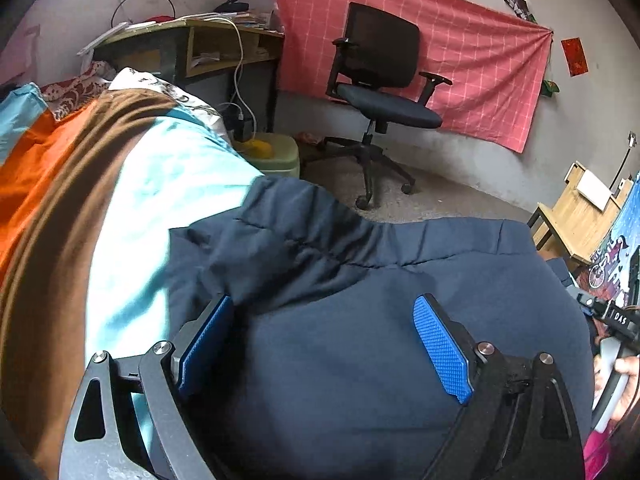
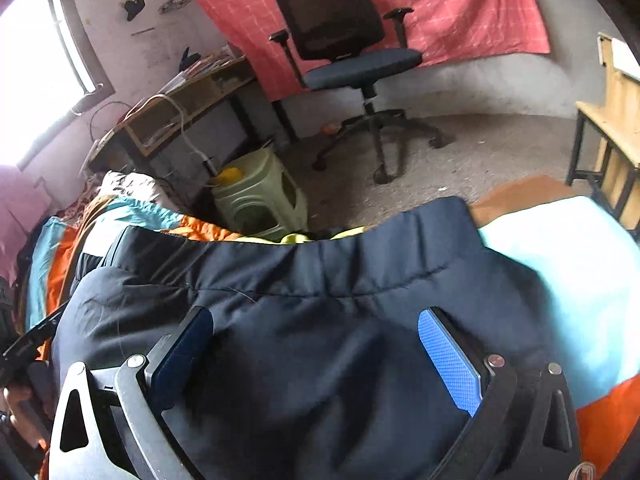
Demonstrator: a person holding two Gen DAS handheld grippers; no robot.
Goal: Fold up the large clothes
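Navy jacket [image 1: 360,288] spread over the striped bedding [image 1: 132,200], bunched at a stitched seam, far hem hanging past the bed edge toward the floor. Left gripper [image 1: 324,340] held wide apart above the cloth, blue pads [image 1: 440,344] clear of each other, pinching nothing; left finger tucked against a fold. Right gripper [image 2: 316,356] likewise spread over the jacket [image 2: 304,320], gripping nothing. Yellow lining visible at the far hem in the right view. Beyond the bed: green stool [image 2: 260,196], office chair [image 1: 380,92], desk [image 1: 192,44], pink sheet [image 1: 460,72] pinned to the wall.
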